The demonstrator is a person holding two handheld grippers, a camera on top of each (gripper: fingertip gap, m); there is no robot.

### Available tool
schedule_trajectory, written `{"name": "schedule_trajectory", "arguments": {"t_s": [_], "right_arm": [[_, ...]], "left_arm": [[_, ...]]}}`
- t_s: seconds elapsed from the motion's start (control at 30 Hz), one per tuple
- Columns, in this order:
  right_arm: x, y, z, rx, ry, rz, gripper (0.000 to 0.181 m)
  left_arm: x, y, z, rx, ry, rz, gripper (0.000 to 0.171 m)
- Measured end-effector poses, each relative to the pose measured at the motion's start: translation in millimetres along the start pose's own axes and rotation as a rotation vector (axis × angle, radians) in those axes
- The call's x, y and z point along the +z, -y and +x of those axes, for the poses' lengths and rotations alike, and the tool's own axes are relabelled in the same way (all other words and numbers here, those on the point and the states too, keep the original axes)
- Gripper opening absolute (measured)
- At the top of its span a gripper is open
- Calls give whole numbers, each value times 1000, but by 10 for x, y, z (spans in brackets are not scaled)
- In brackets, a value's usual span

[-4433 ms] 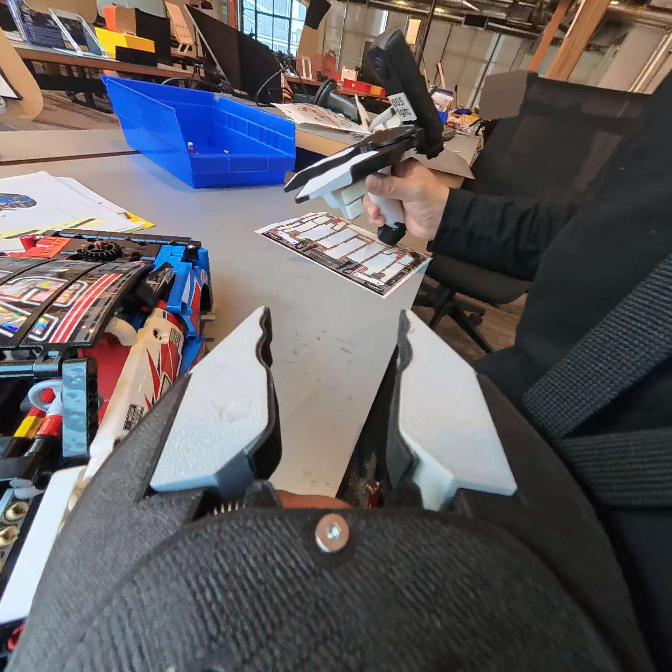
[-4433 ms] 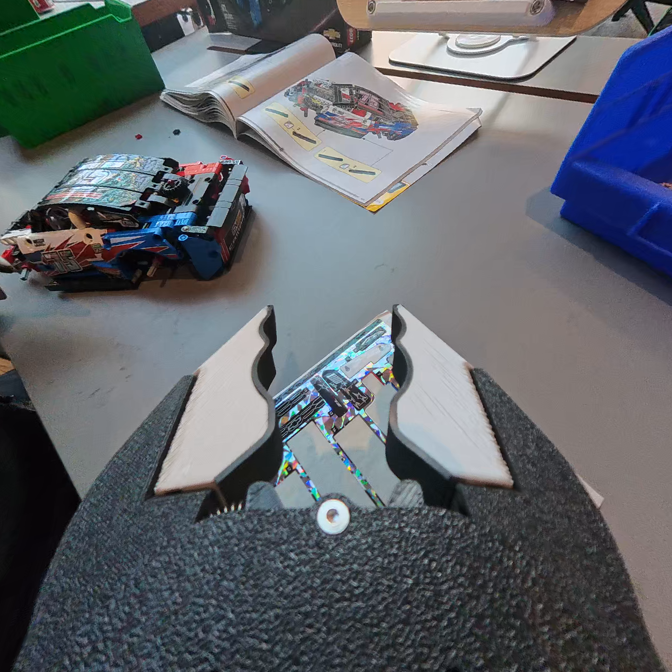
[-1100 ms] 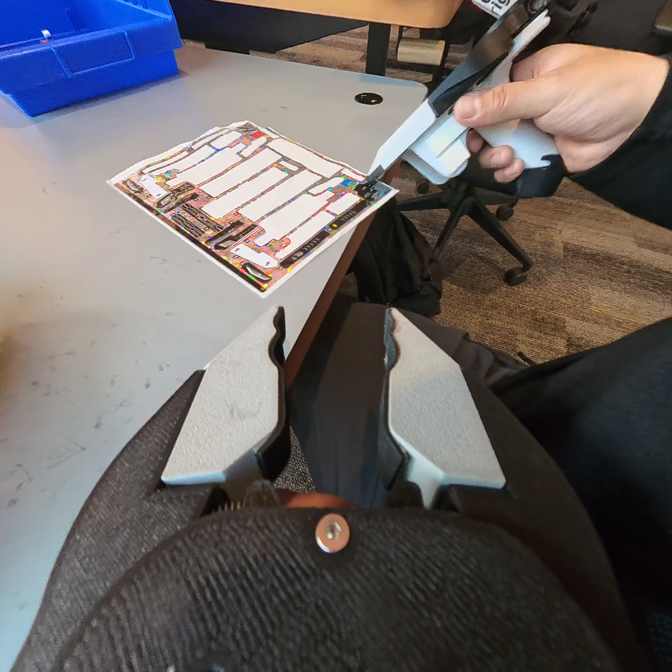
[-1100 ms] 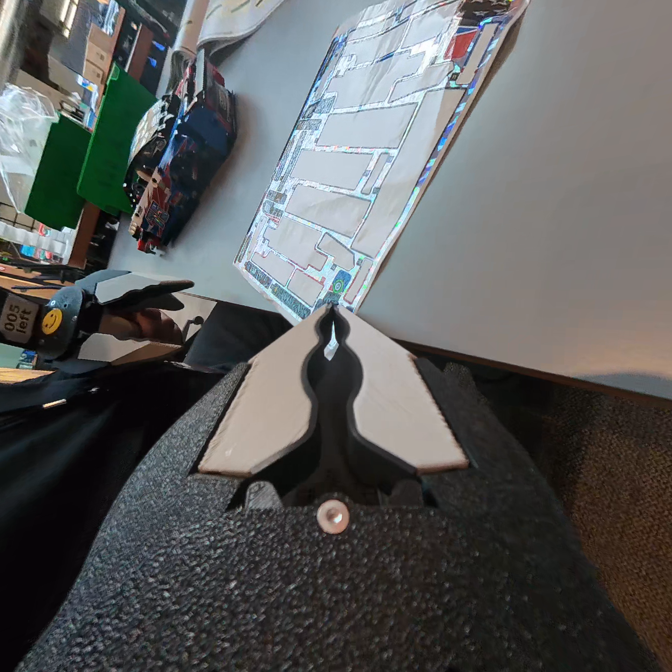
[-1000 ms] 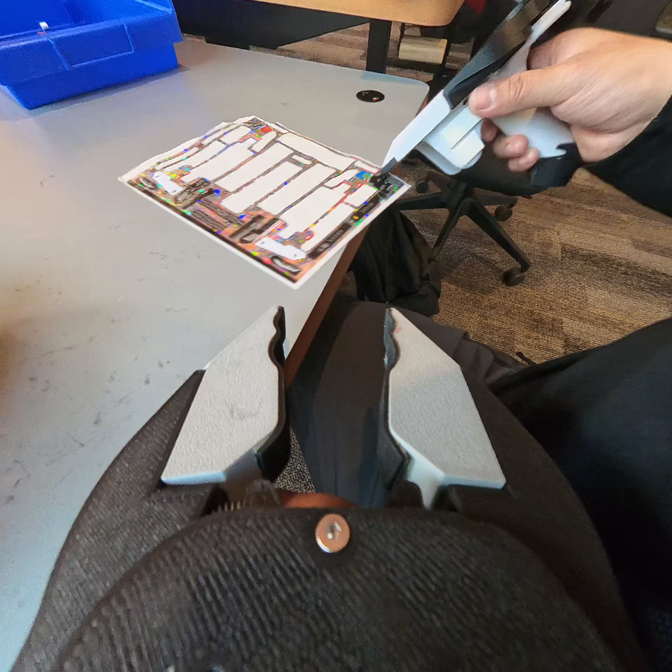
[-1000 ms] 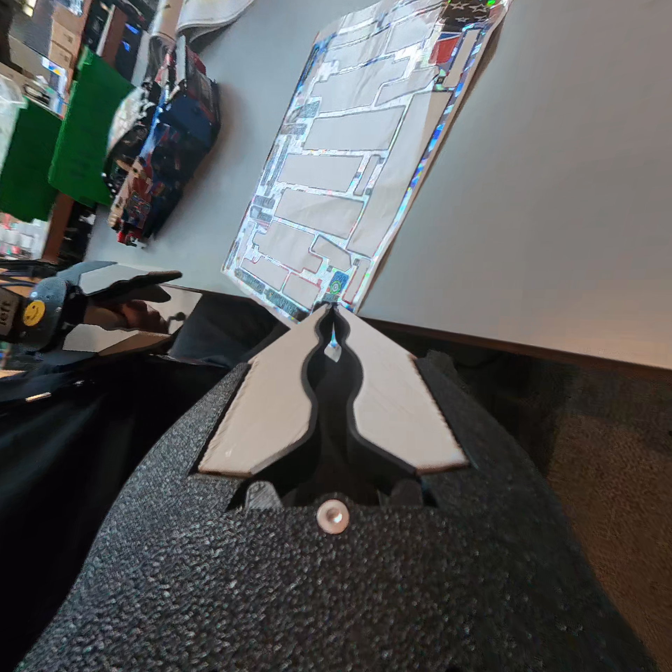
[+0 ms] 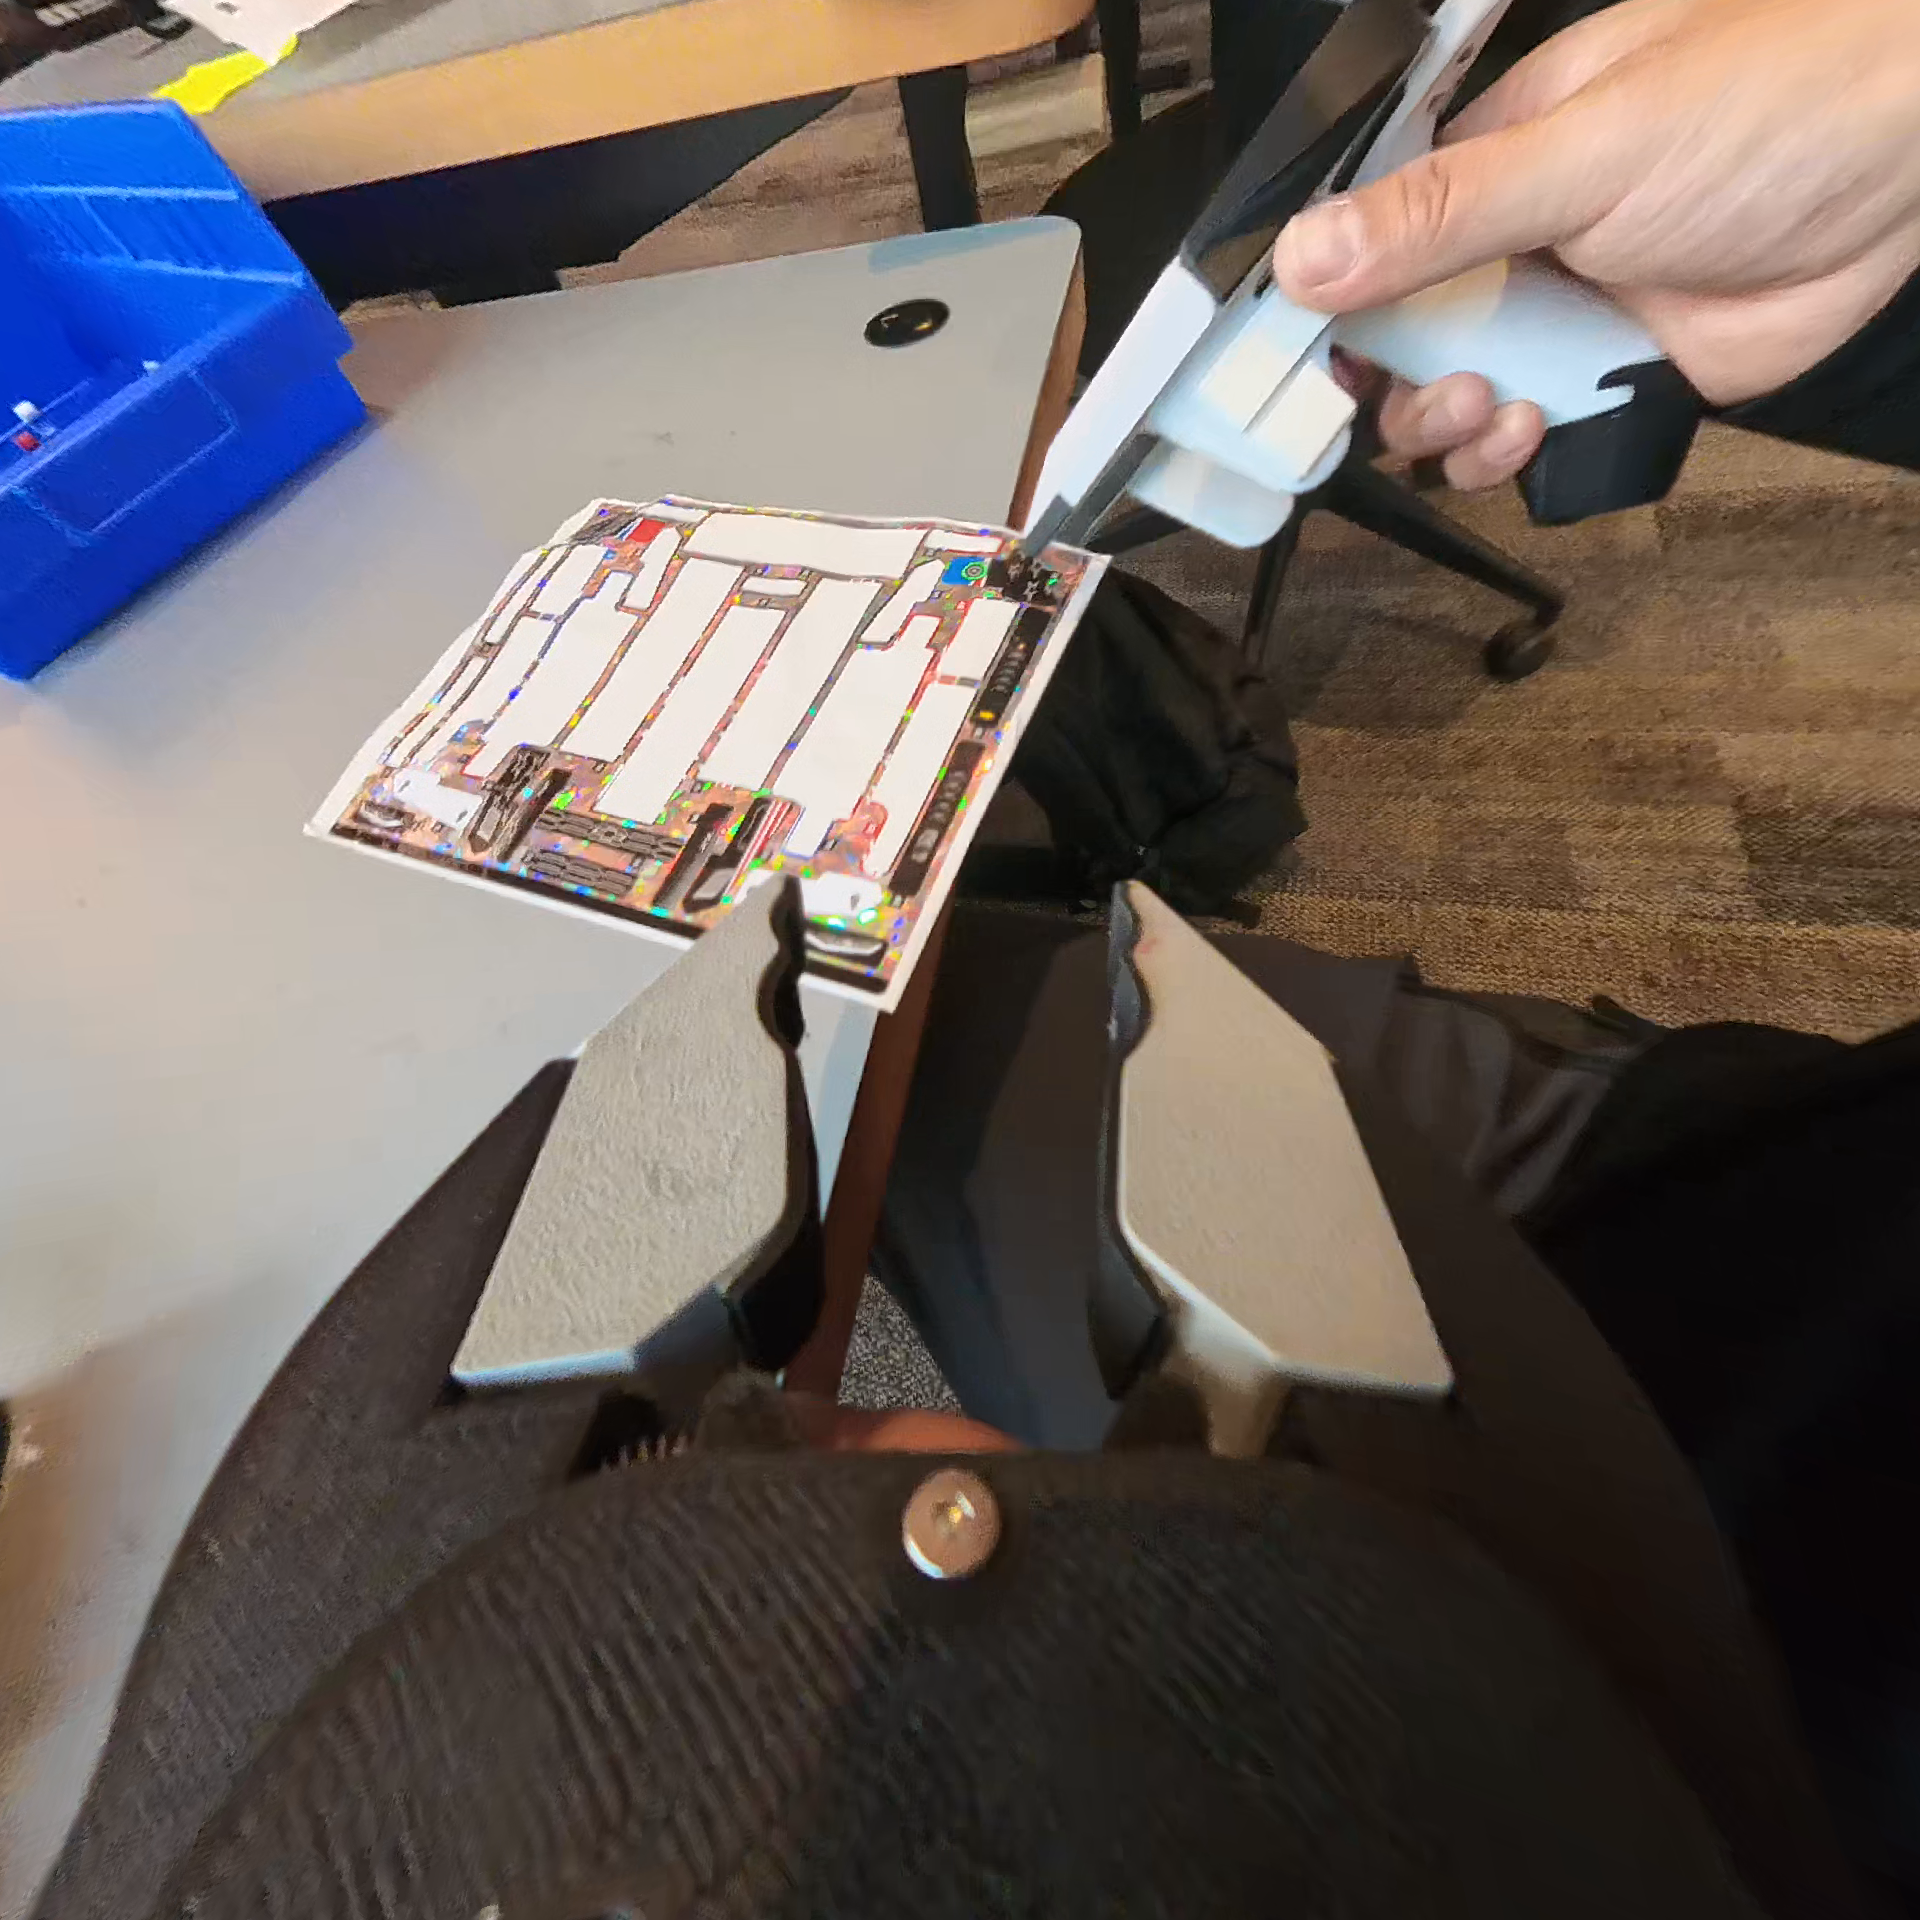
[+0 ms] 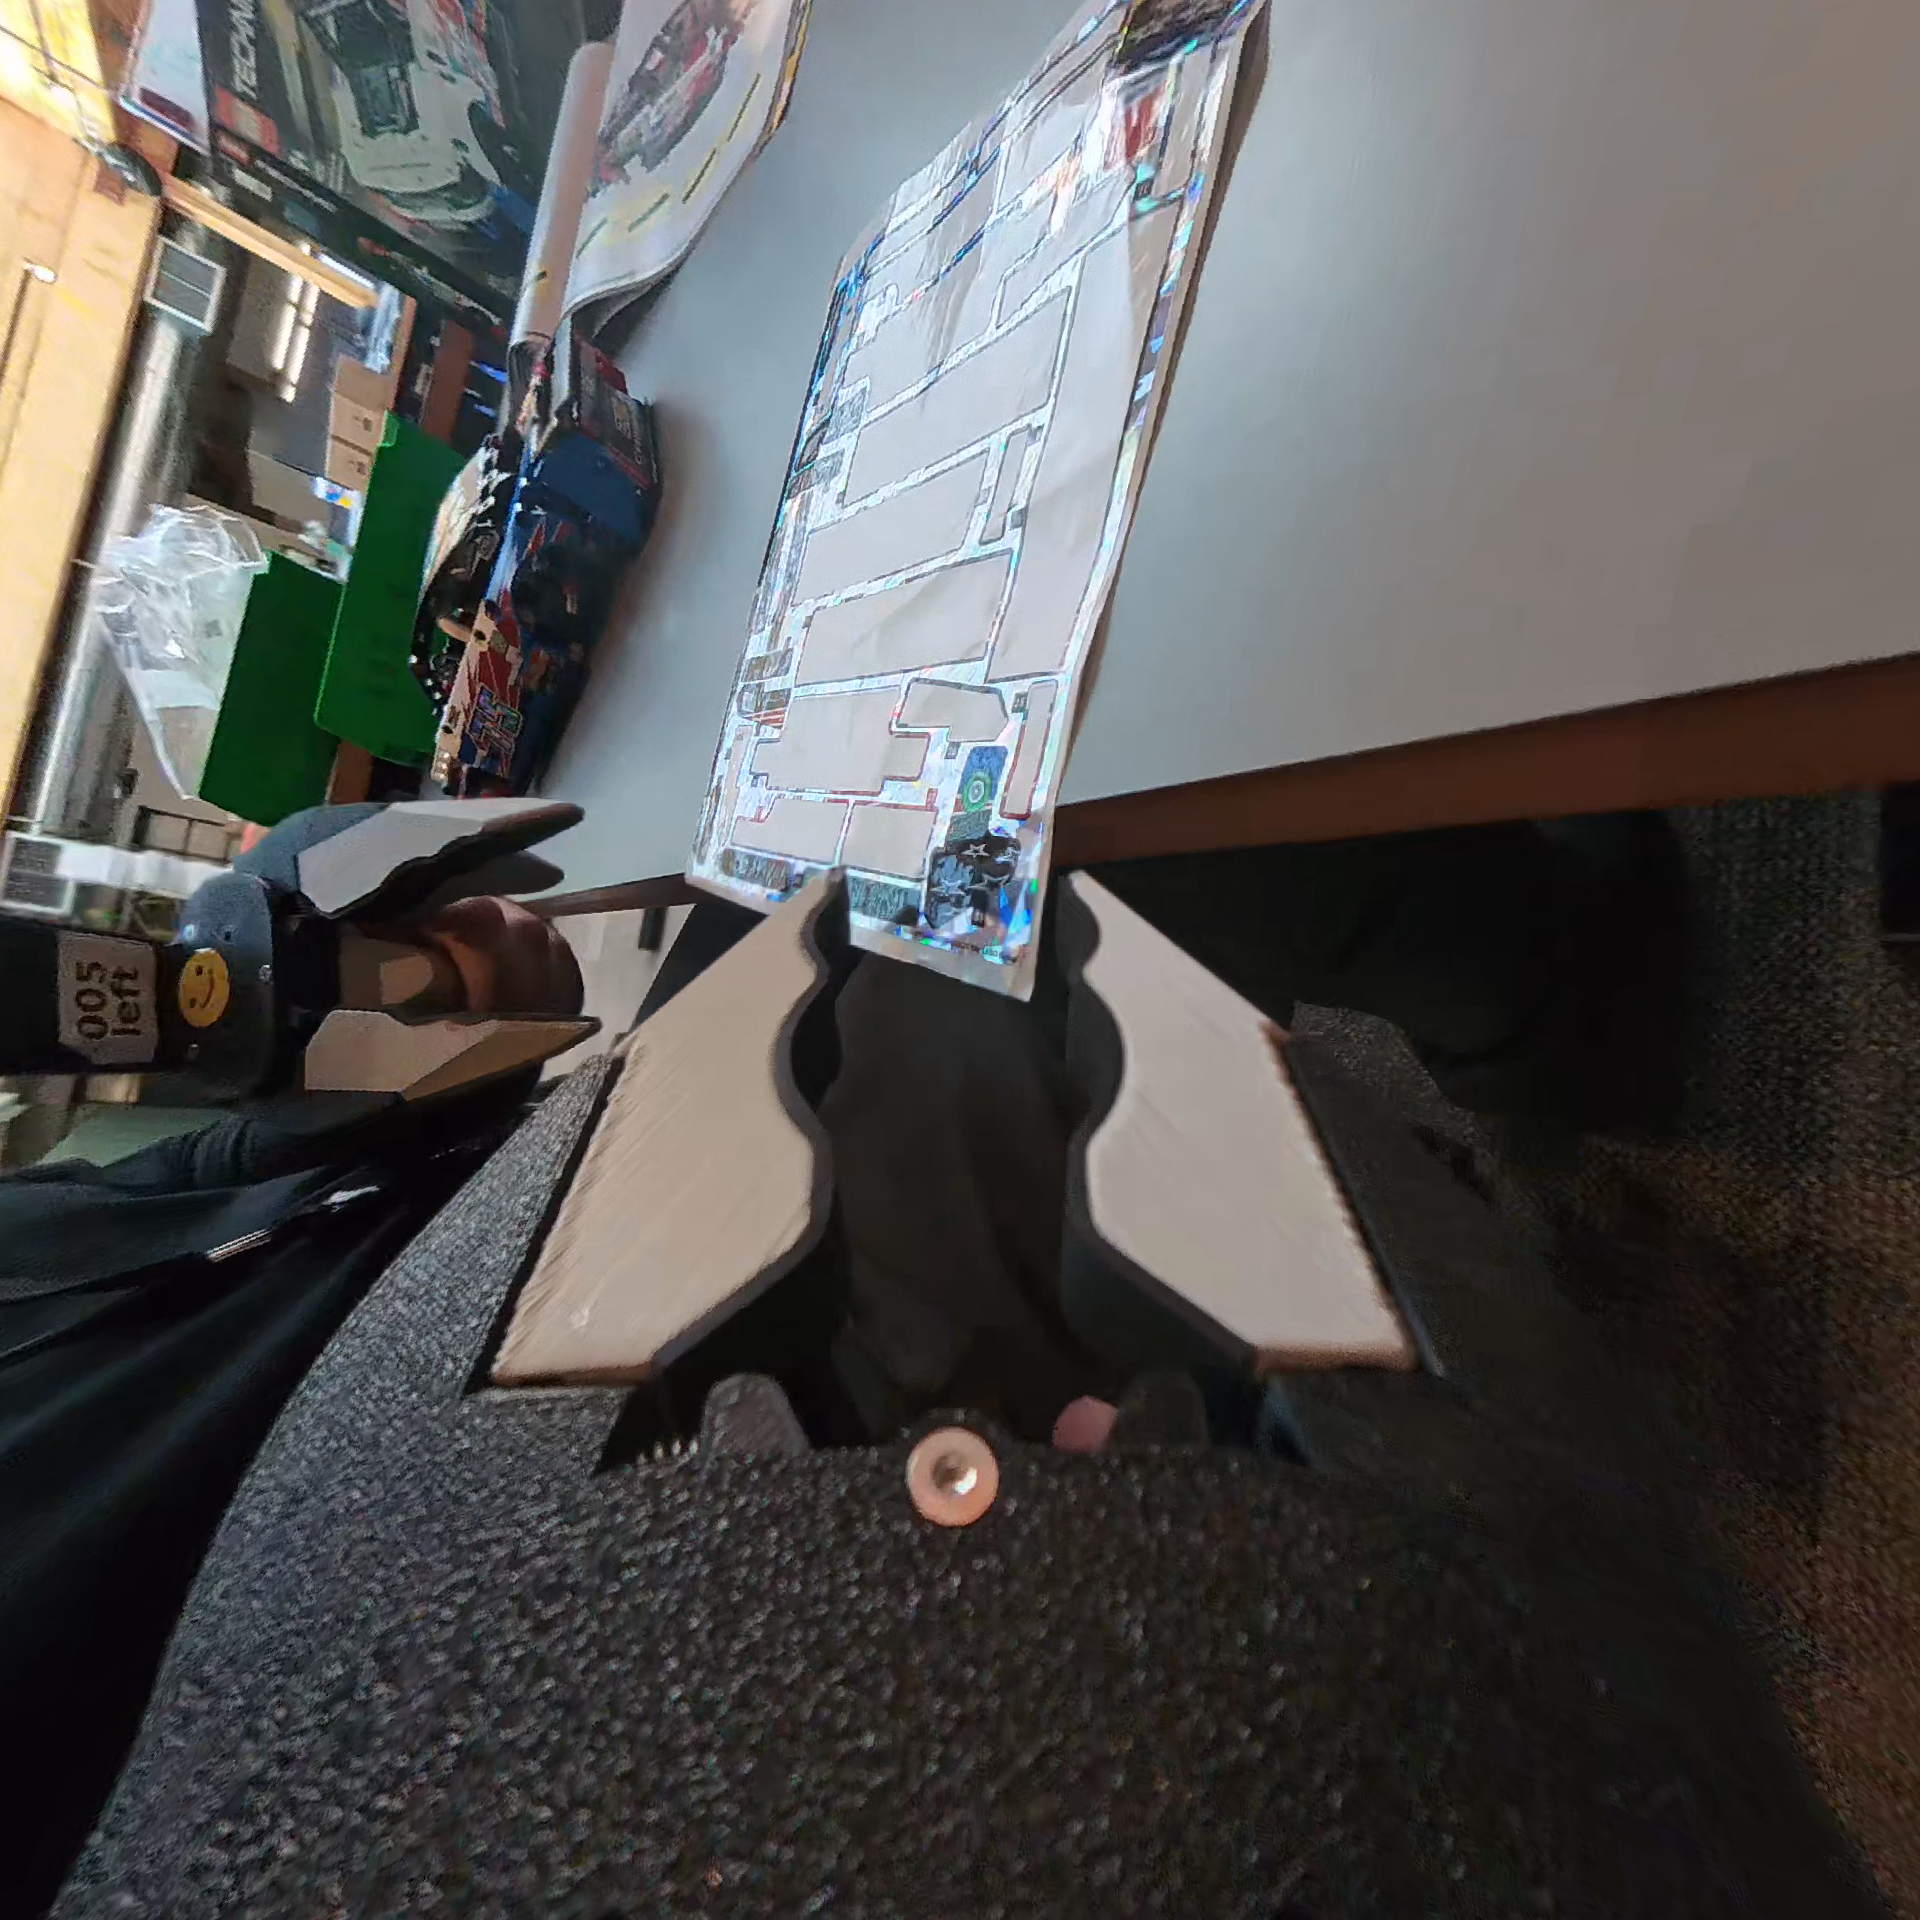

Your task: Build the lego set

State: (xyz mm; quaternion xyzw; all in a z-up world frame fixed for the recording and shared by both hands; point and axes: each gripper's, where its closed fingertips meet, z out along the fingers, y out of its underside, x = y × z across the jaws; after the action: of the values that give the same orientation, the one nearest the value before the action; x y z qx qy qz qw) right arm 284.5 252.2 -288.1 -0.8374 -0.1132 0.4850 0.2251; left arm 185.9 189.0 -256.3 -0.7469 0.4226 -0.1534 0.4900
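Observation:
A holographic sticker sheet with most stickers peeled off lies at the grey table's near corner, one corner hanging past the edge. My right gripper is open, with that corner of the sheet between its fingertips. In the left wrist view the right gripper touches the sheet's far right corner. My left gripper is open and empty just short of the sheet's near edge; it also shows in the right wrist view. The part-built Lego car sits farther along the table.
A blue bin stands on the table at the far left. An open instruction booklet and a green bin lie beyond the car. An office chair base and carpet are off the table's edge. One gripper's finger ends stand about 12 cm off the other's.
My right gripper, shut on the sheet's corner a second ago, has opened. The sheet has turned and come closer to my left gripper, whose tip now overlaps the sheet's near edge.

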Motion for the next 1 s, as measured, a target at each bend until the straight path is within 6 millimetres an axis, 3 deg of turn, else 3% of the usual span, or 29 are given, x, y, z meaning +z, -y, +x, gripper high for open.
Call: {"name": "schedule_trajectory", "arguments": {"t_s": [0.1, 0.3, 0.53, 0.63, 0.7, 0.77, 0.83, 0.93, 1.0], "right_arm": [[9, -55, -100, -5, 70, -9, 2], [2, -143, -157, -7, 104, -33, 0], [-6, -191, -236, -71, 108, -112, 0], [-94, 40, -259, -216, 50, -220, 0], [-101, 411, -186, -363, -48, -302, 0], [3, 830, -144, -519, -124, -400, 0], [218, 1112, -156, -578, -144, -497, 0], [525, 1232, -133, -538, -151, -539, 0], [597, 1175, -91, -482, -142, -514, 0]], "left_arm": [[13, -3, 69, -9, -20, -7, 56], [-94, -259, 41, 8, 7, -80, 56], [-106, -67, -71, 93, -46, -44, 57], [-47, -67, -150, 223, -106, -80, 58], [-35, -100, -176, 219, -190, -104, 60], [-14, -177, -249, 148, -240, -154, 63], [26, -244, -357, 83, -230, -193, 65], [58, -298, -491, 50, -147, -242, 65], [64, -261, -508, 63, -106, -232, 62]]}}
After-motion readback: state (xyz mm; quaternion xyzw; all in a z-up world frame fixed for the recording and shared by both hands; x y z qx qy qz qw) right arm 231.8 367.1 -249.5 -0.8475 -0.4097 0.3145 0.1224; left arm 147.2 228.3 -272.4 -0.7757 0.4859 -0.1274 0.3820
